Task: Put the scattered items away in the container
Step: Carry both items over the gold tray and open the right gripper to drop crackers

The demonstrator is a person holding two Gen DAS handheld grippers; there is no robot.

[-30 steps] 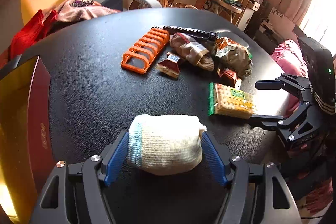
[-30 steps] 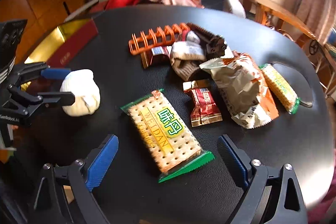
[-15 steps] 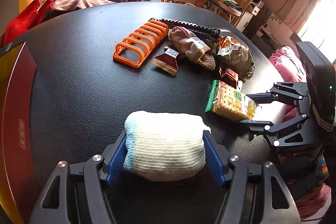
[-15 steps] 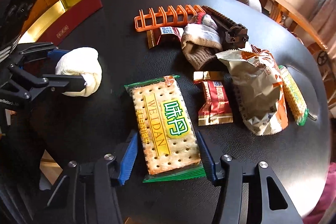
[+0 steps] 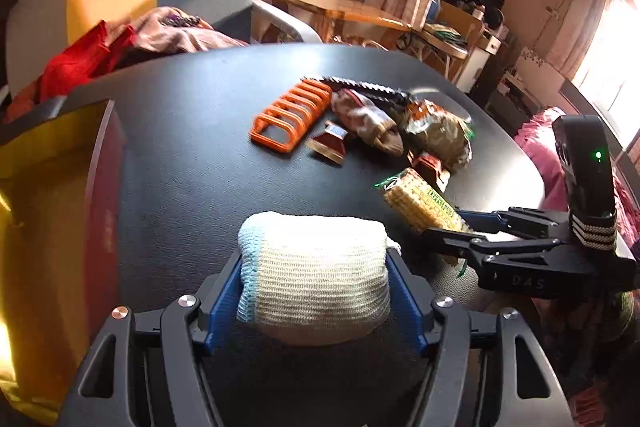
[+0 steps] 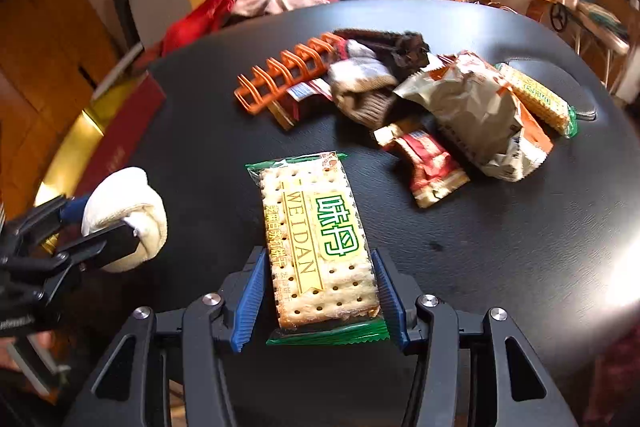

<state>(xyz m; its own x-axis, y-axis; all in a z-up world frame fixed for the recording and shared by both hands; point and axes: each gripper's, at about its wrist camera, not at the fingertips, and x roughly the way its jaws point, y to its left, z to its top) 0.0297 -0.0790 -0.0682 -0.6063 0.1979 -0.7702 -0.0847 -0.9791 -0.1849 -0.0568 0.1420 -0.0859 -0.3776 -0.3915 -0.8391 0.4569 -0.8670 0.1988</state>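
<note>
Left tongs [image 5: 314,291] clamped on rolled sock [image 5: 314,269] — right tongs [image 6: 318,291] pinching cracker packet [image 6: 316,239]

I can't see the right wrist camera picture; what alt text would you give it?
The right gripper clamps a green-edged cracker packet above a black table. At left, the left gripper holds a rolled white sock near a red and gold box. Behind lie an orange rack, snack wrappers and a second cracker packet.

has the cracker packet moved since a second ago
Yes. The cracker packet, now clamped in the right gripper, has turned and shifted away from the red snack wrapper toward the white sock roll.
</note>
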